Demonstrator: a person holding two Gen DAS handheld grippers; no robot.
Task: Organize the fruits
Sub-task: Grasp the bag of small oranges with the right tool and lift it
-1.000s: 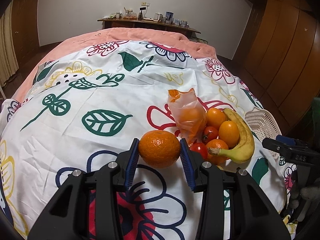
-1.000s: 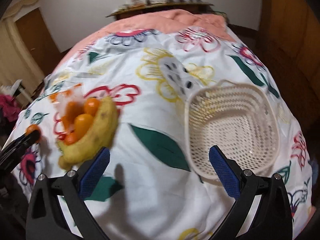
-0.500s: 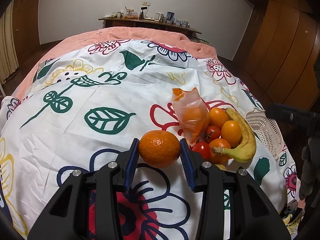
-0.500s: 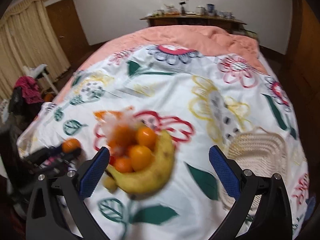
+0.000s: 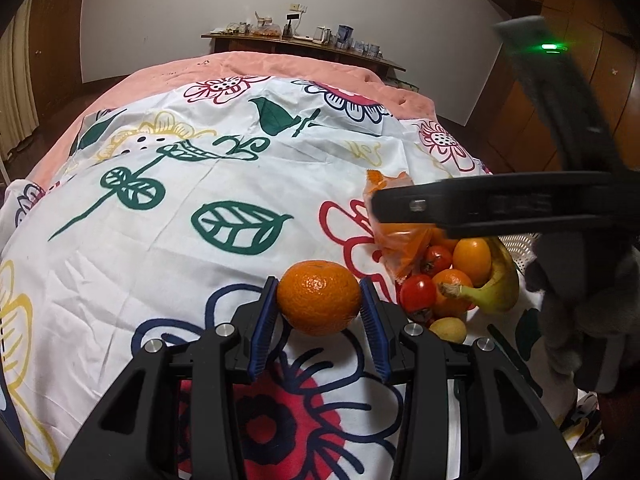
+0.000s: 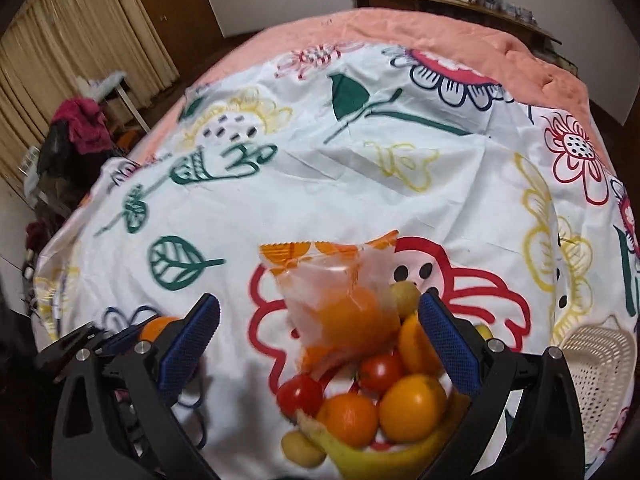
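Observation:
My left gripper [image 5: 319, 310] is shut on a large orange [image 5: 319, 297], held just above the flowered bedspread [image 5: 224, 184]. To its right lies a fruit pile: a banana [image 6: 384, 456], two oranges [image 6: 412, 408], two tomatoes [image 6: 300, 394], small yellow fruits [image 6: 302, 448] and a clear plastic bag [image 6: 340, 304] with orange contents. My right gripper [image 6: 319, 304] hangs open over this pile, its blue pads either side of the bag and touching nothing. Its blurred black frame [image 5: 500, 208] crosses the left wrist view above the pile. The left gripper [image 6: 120, 338] and its orange [image 6: 154, 326] show at lower left in the right wrist view.
A white plastic basket [image 6: 592, 364] sits on the bed right of the pile. A pink blanket [image 6: 400, 36] covers the far end. A sideboard [image 5: 304, 46] with several small items stands at the back wall. Curtains and a clothes heap [image 6: 80, 124] lie left, wooden wardrobes [image 5: 600, 92] right.
My right gripper has swung left from above the basket to above the fruit pile and now crosses the left wrist view. The left gripper has stayed still with the orange.

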